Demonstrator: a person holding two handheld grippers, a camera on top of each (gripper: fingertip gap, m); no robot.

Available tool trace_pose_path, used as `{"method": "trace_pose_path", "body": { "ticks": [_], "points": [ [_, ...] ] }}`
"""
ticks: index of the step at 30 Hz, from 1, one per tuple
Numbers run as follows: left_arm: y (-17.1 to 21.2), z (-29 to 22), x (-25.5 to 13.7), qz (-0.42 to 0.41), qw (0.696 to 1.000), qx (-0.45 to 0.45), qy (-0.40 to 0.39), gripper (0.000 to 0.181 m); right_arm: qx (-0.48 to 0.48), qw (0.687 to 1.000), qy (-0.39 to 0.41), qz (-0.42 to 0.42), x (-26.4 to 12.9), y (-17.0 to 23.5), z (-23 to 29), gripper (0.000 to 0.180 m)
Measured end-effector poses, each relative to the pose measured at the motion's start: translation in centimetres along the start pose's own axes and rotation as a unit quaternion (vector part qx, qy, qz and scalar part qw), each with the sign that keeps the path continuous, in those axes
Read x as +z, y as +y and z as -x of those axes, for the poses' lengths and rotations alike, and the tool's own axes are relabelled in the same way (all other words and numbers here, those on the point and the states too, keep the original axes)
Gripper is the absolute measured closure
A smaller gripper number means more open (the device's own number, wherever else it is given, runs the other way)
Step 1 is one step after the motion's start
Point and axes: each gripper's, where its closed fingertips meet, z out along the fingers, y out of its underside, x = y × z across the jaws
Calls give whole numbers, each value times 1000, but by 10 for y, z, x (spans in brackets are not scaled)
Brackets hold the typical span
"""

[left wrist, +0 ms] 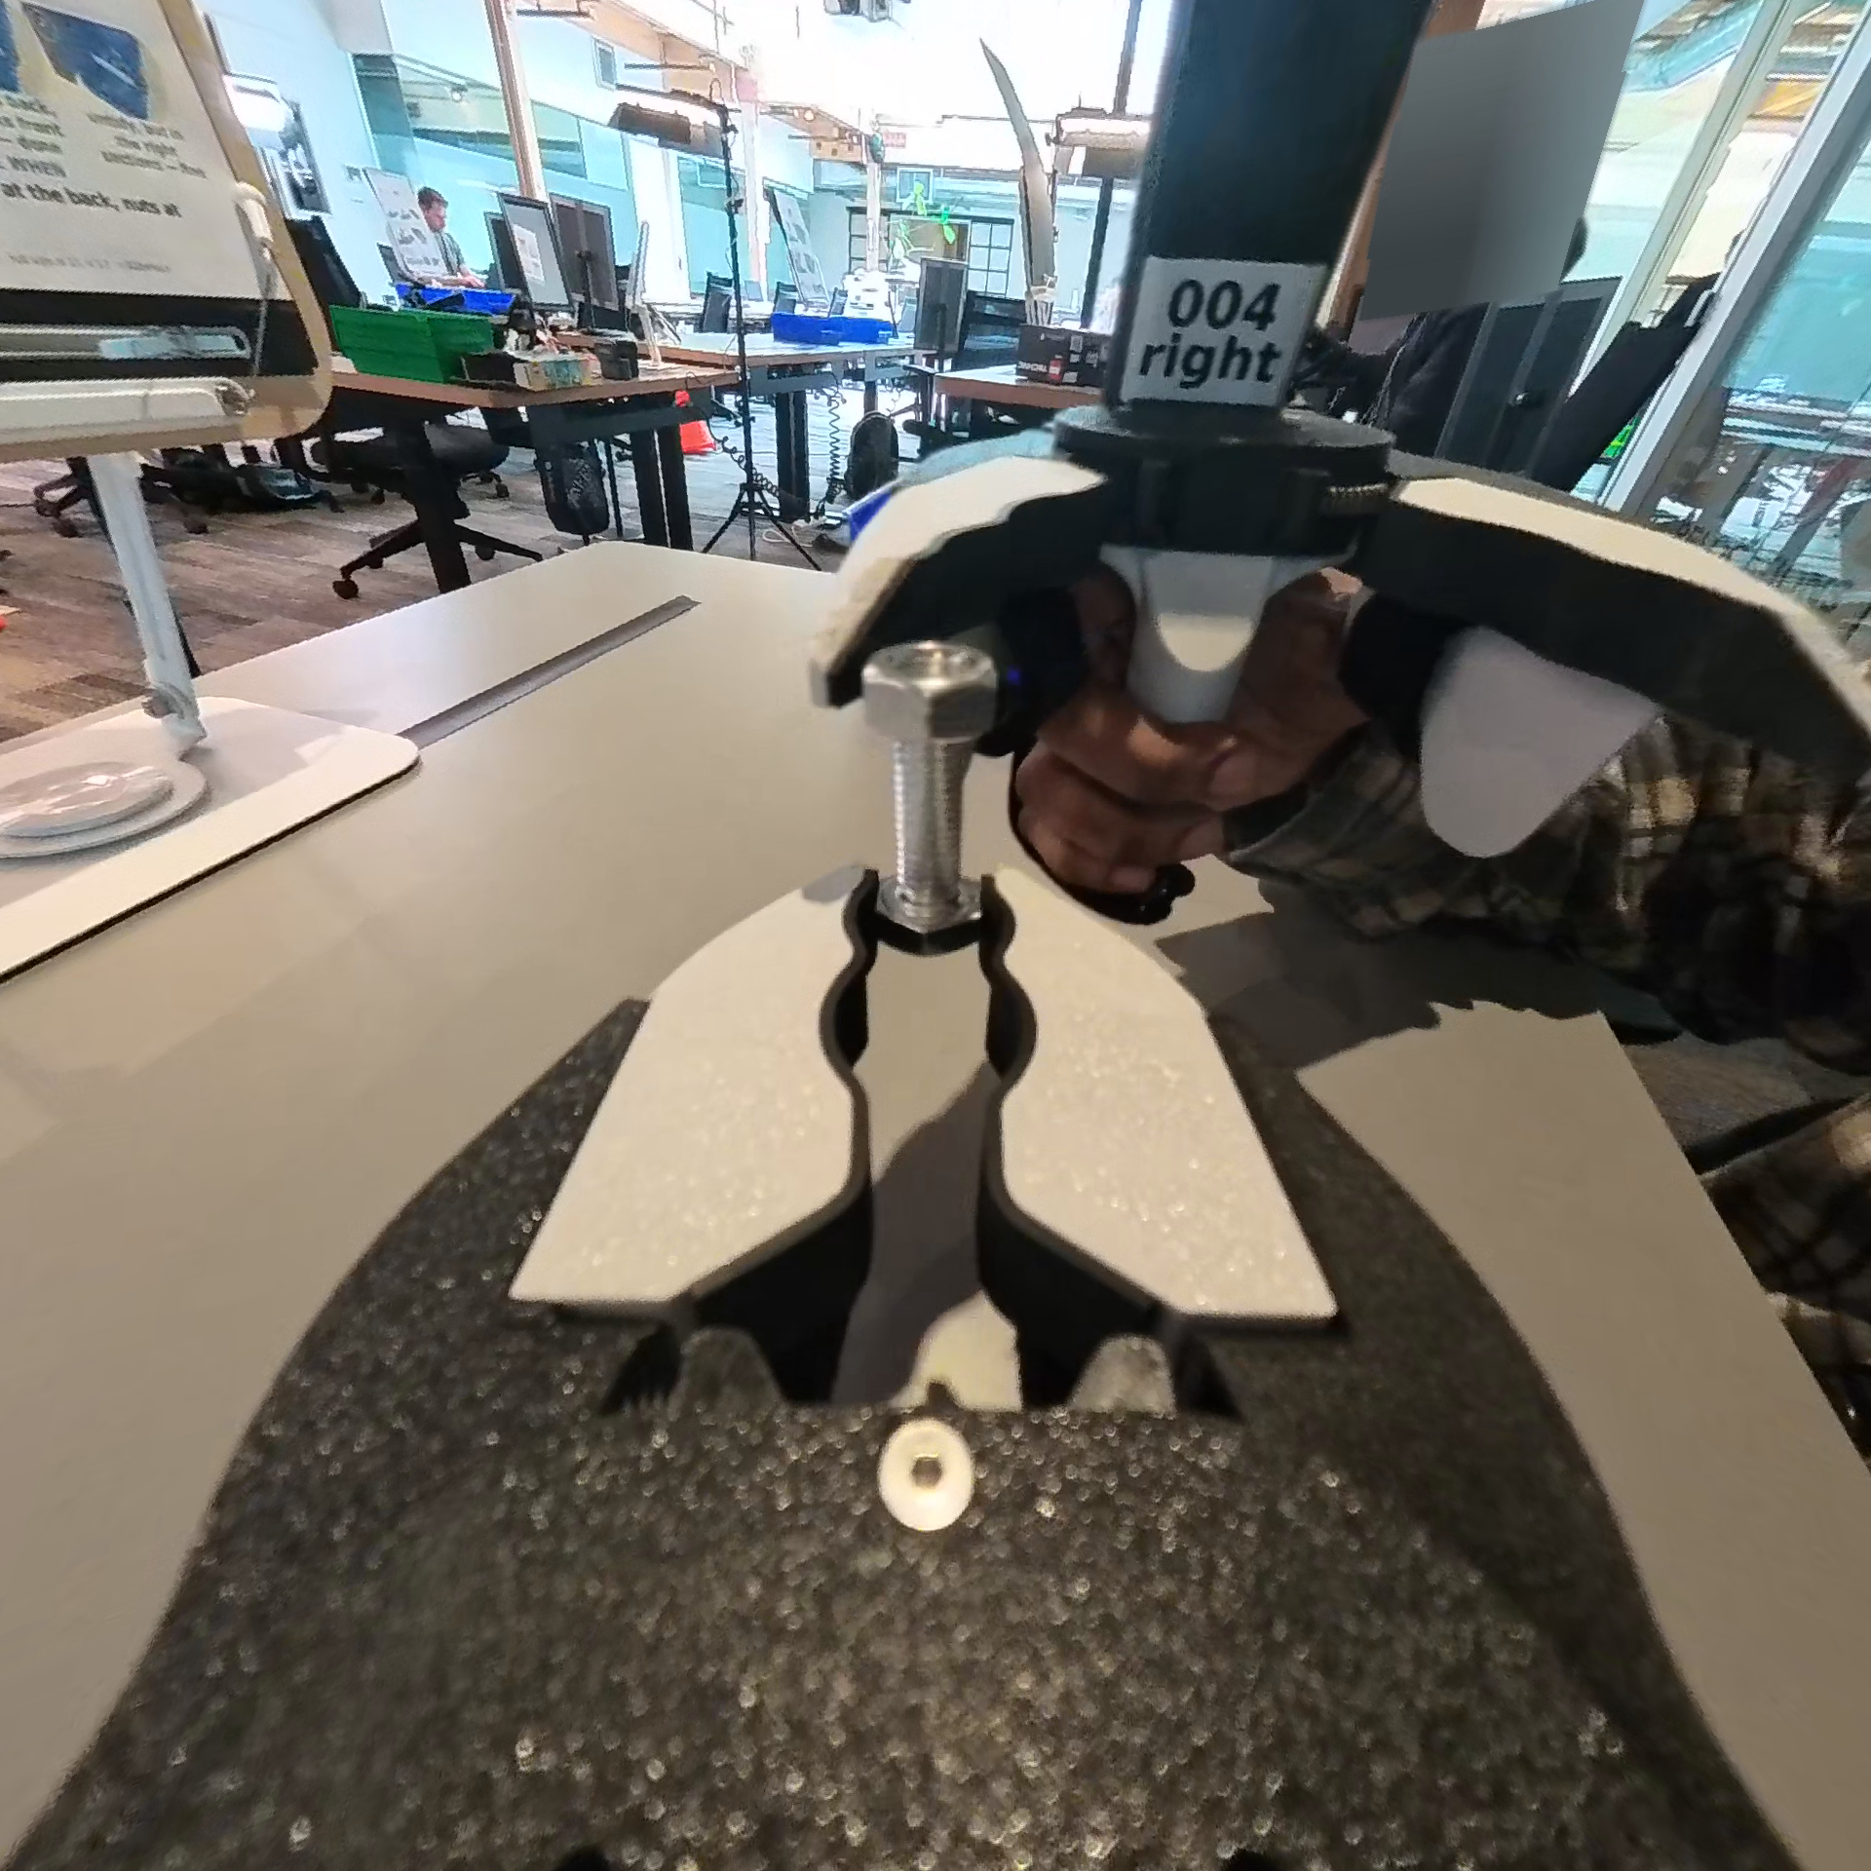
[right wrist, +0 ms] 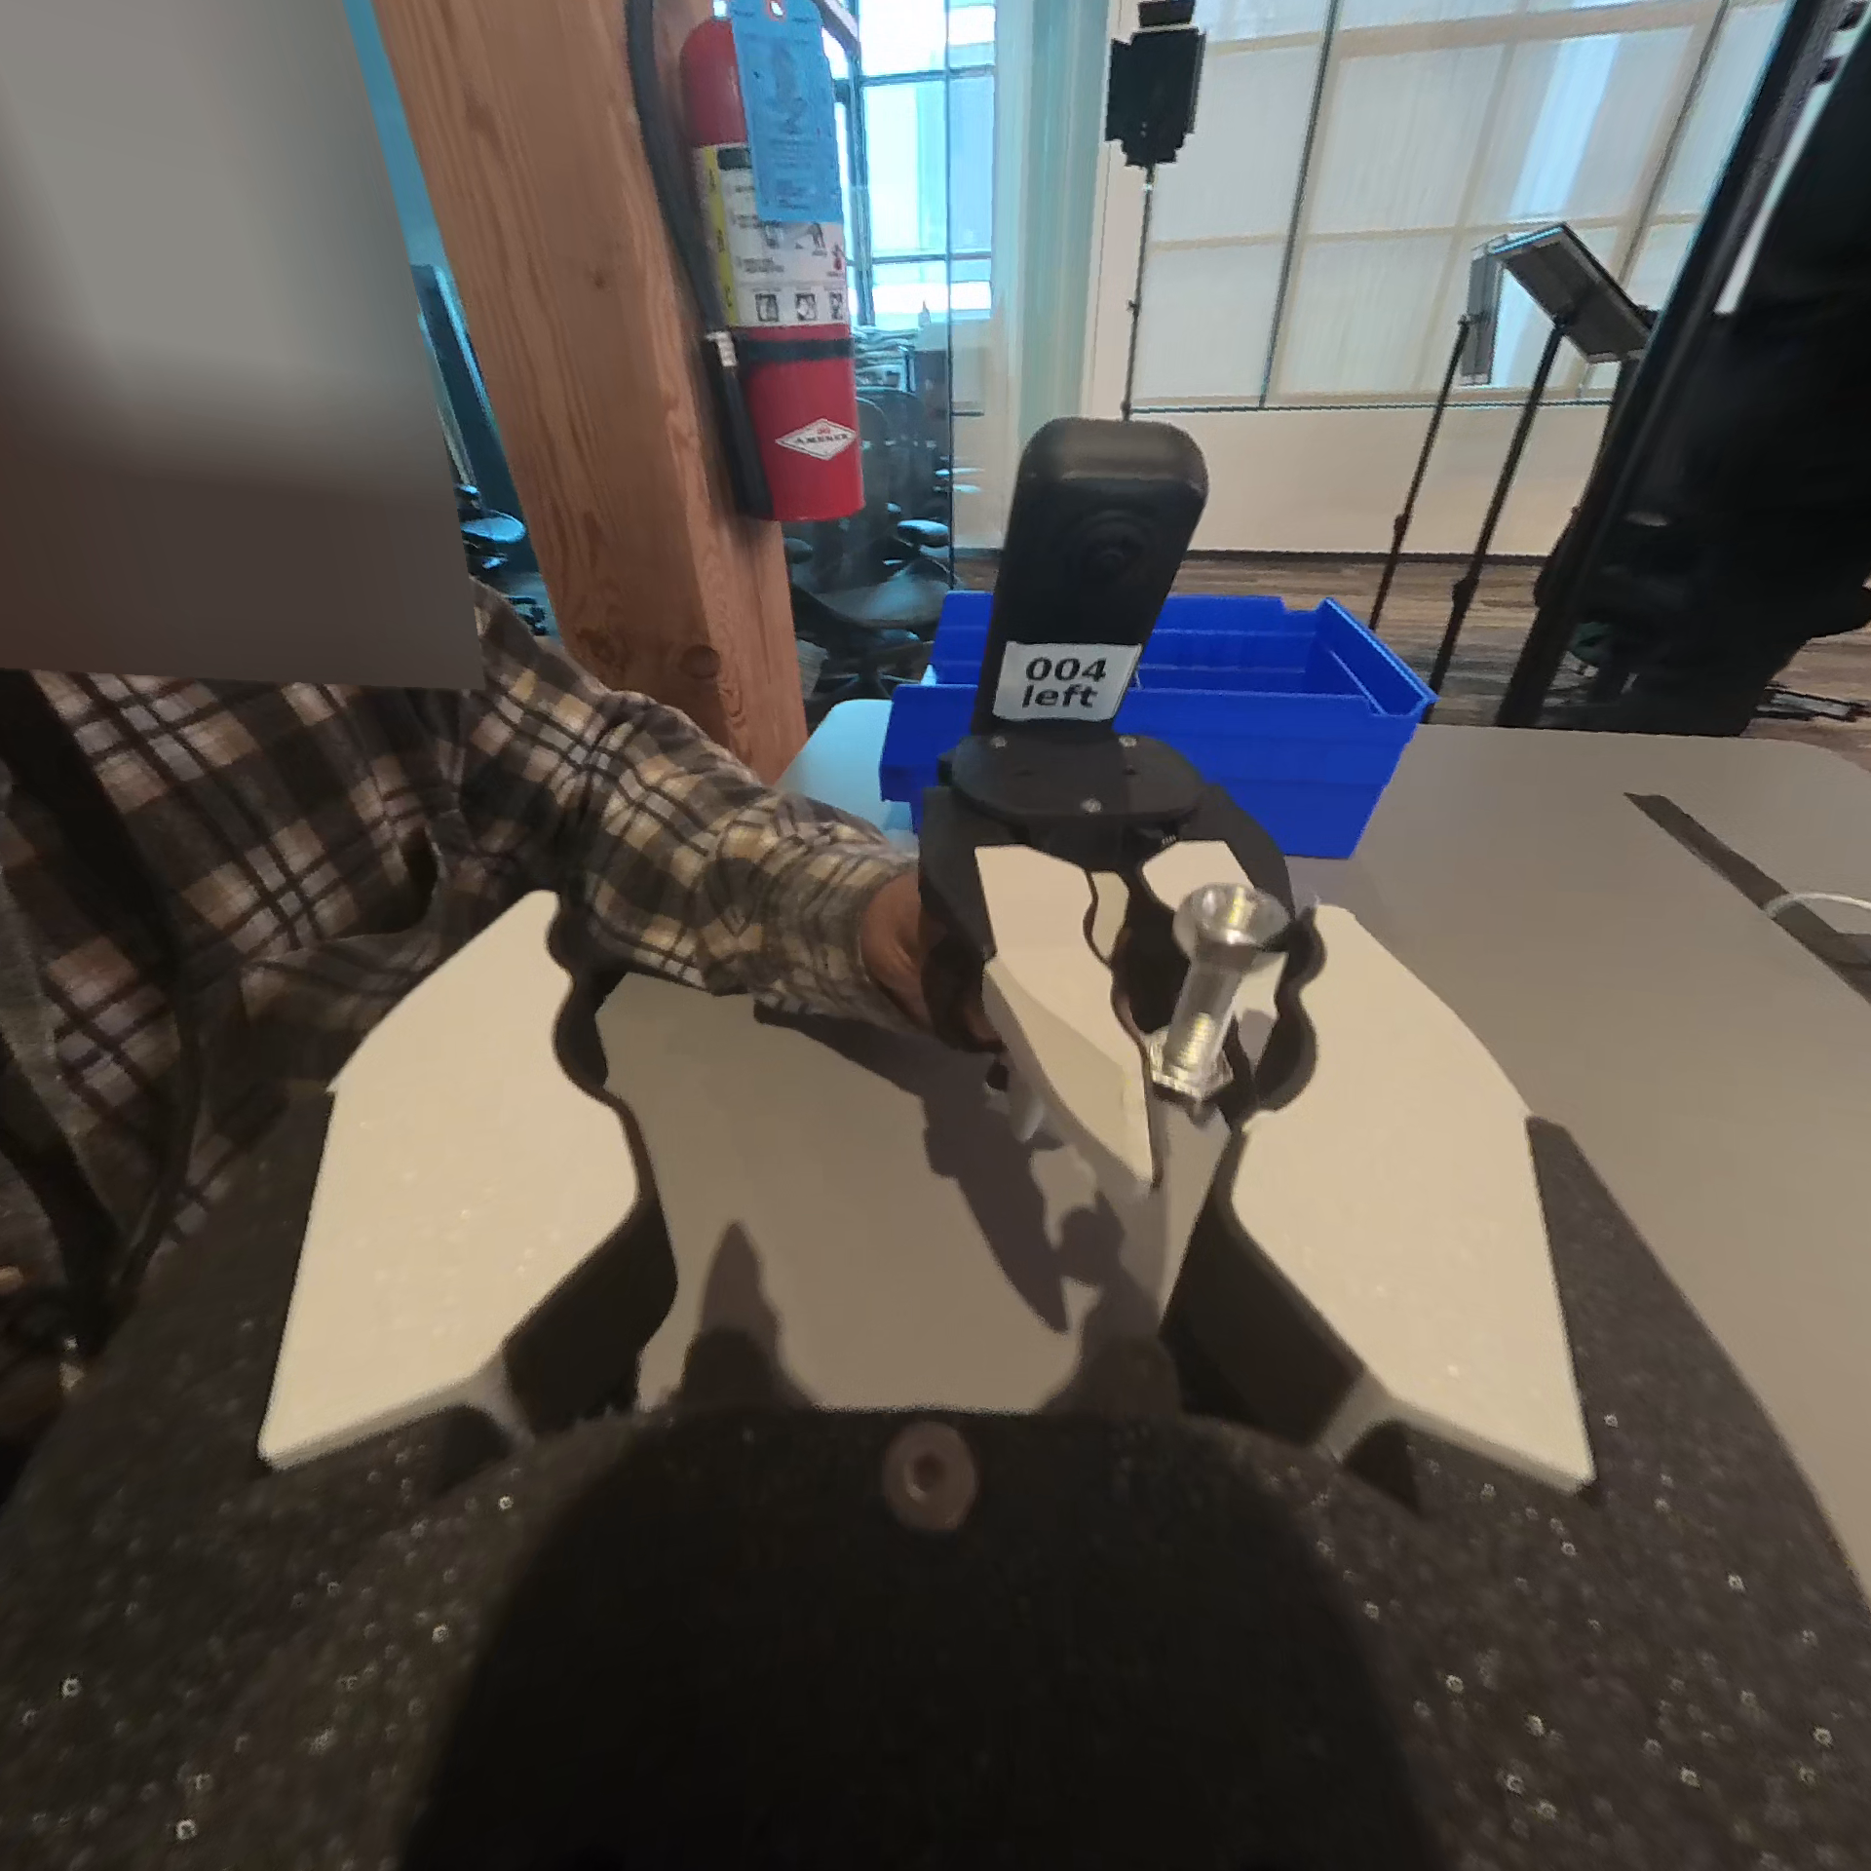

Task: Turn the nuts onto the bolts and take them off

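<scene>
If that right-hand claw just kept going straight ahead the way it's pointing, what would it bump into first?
Probably the left claw right ahead, holding the nut at the foot of the upright bolt; the bolt itself stands by its right finger. Depth is unclear.

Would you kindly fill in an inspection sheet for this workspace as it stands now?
Surface: smooth grey tabletop with a dark slot.
Job's things: silver hex-head steel bolt upright, head up; silver hex nut at its lower end.
Clutter: blue plastic bin at the far edge; white stand base.
Grippers: left hand-held gripper shut on the nut; right hand-held gripper open, one finger beside the bolt head.
Cables: white cable at the slot.
Surroundings: red fire extinguisher on a wooden post; desks, chairs, tripods.
</scene>
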Motion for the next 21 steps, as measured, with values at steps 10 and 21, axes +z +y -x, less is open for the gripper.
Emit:
{"method": "trace_pose_path", "body": {
  "ticks": [10, 21],
  "points": [
    [0, -2, 1, 2, 1000, 6, 0, 163, 0, 1000, -5, 5, 2, 0, 1, 54],
    [-1, -3, 2, 3, 1000, 11, -3, 163, 3, 1000, -8, -1, 1, -2, 1, 55]
  ]
}}
